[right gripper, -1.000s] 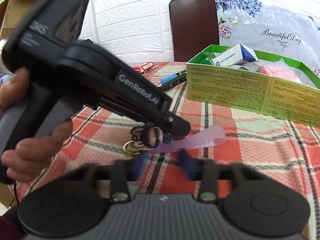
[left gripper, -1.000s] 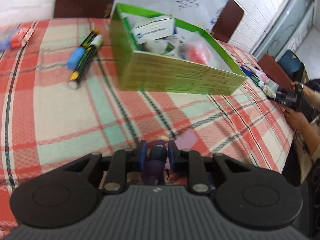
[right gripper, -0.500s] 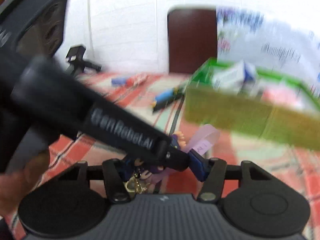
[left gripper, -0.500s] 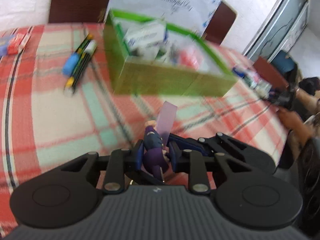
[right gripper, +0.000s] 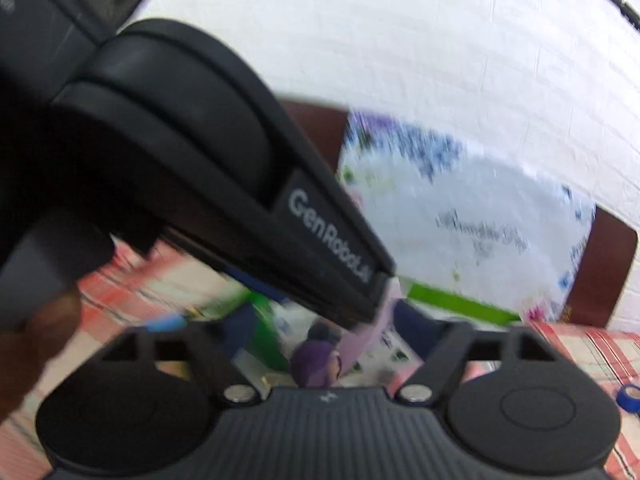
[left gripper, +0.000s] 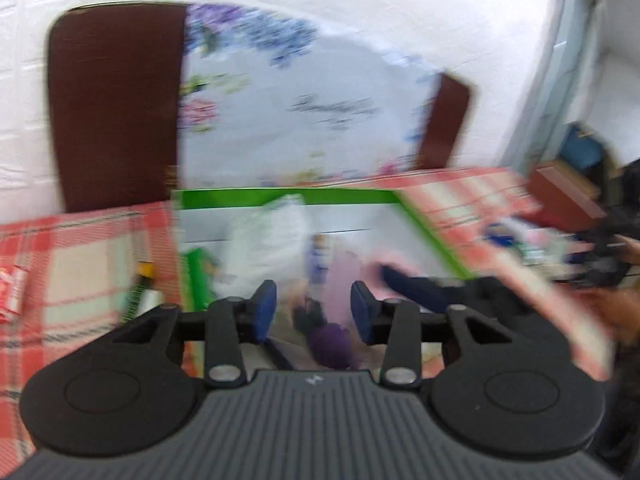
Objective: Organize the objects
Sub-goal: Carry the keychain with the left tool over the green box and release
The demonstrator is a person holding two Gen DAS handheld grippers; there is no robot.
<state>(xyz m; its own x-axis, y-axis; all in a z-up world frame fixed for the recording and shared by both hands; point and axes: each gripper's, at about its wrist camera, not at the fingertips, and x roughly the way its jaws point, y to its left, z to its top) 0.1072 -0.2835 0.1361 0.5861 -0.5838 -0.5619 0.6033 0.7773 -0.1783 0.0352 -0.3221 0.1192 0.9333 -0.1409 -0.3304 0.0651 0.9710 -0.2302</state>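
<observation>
- Dropping or about to drop: a small purple figure (left gripper: 329,340) with a pale pink tag (left gripper: 343,280) sits between the blue pads of the left gripper (left gripper: 314,312), over the open green box (left gripper: 288,197). A second ago it was pinched tight low over the tablecloth, short of the box.
- The left jaws have just been opening. A clear gap now shows on each side of the figure, so the pads seem no longer to press it. Blur hides whether the toy is falling or already lying in the box.
- In the right wrist view the same figure (right gripper: 314,362) and tag (right gripper: 370,328) lie between the fingers of the right gripper (right gripper: 324,332), just under the tip of the left one.
- The right jaws have just been opening too and stand wide apart, touching nothing that can be made out.
- Both views have swung up: a second ago the box stood farther off across the cloth; now its inside, with a white packet (left gripper: 272,236), fills the middle of the left view.
- Markers (left gripper: 140,292) lie beside the box on the checked tablecloth (left gripper: 80,248), to its left.
- Judgement: this item's placing is nearly done; the markers and other loose things are yet to be put away.
</observation>
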